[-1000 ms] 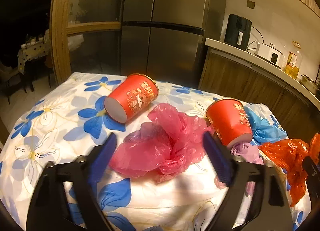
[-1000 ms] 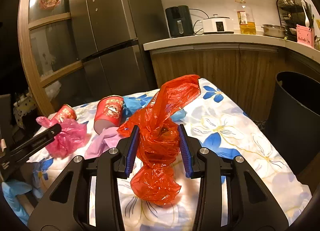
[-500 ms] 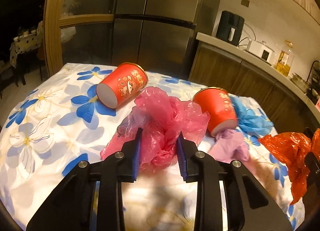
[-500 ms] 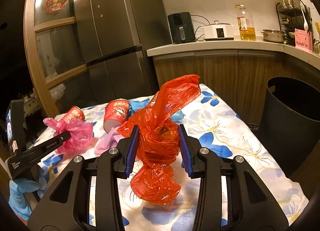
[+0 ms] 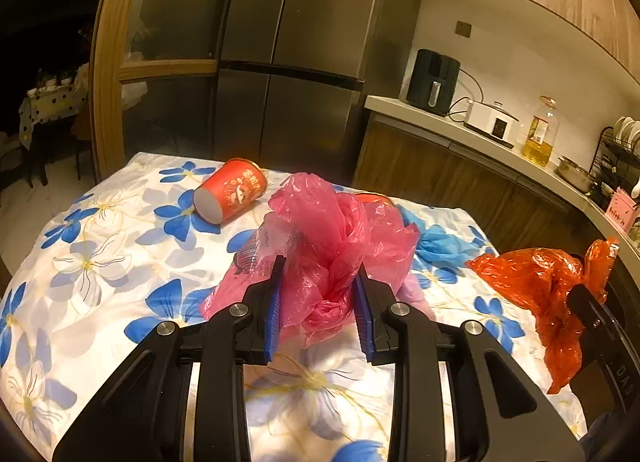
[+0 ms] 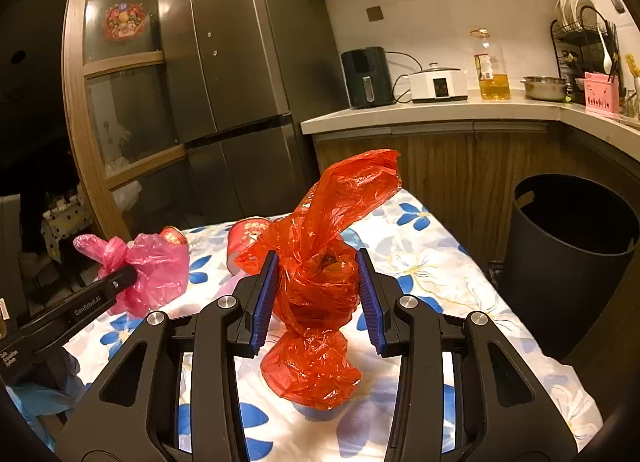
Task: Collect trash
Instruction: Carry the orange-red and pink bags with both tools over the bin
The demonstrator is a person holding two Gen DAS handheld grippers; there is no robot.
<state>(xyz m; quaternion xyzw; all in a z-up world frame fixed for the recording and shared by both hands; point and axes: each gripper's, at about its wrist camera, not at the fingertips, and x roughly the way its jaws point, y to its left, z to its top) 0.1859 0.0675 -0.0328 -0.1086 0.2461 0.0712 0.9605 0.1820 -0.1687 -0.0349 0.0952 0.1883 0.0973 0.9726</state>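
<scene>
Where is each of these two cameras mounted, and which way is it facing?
Left wrist view: sits on the left gripper, looking along its fingers over the flowered table toward the fridge; its pads clamp a pink bag.
Right wrist view: sits on the right gripper, facing the counter and black bin; its pads clamp a red bag.
Shared: both show the table, fridge, counter, both bags, and each other's gripper at the frame edge.

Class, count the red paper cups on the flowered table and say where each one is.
2. One cup lies on its side at the far left; another cup sits behind the pink bag, mostly hidden. More may be hidden.
</scene>
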